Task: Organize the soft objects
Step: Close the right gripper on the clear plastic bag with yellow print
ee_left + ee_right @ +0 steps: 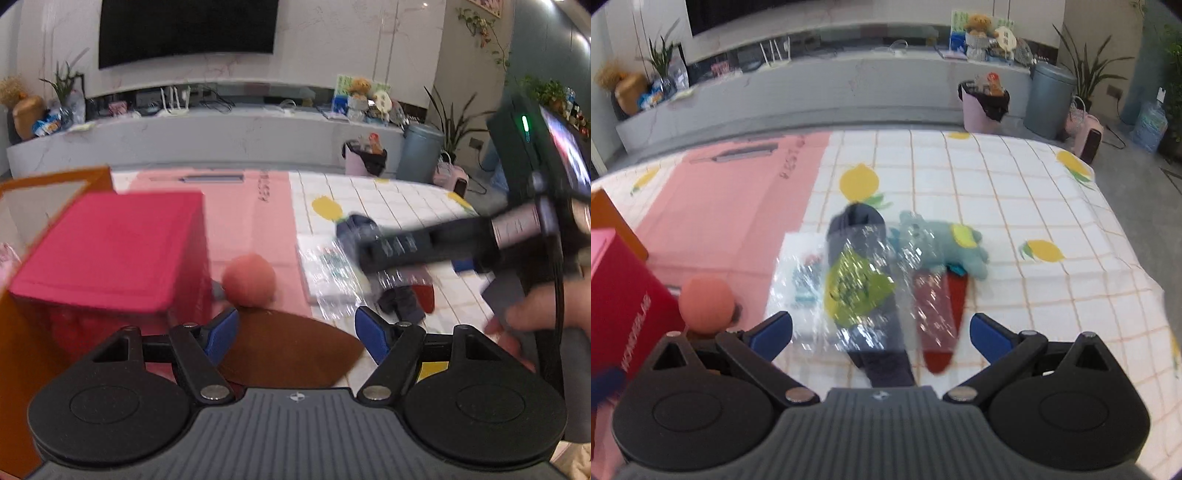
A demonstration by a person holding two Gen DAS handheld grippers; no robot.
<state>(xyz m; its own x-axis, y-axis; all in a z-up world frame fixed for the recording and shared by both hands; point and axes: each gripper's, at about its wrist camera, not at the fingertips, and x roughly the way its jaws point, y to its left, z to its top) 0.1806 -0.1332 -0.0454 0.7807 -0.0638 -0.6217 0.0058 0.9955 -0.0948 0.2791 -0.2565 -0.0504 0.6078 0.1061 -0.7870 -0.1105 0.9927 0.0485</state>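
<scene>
Evidently we have barely begun: both hand-held grippers, left [295,328] and right [881,332], gape empty; socks [864,291], plush [945,247] and ball [706,301] lie beside the red box [107,251], unsorted.

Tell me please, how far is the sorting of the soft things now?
Nothing looks done yet. The plush toy, the wrapped dark sock, the wrapped red sock and the pink ball all lie on the table. Neither gripper holds anything: the left gripper and the right gripper are both open above them. The inside of the red box is not visible.
</scene>
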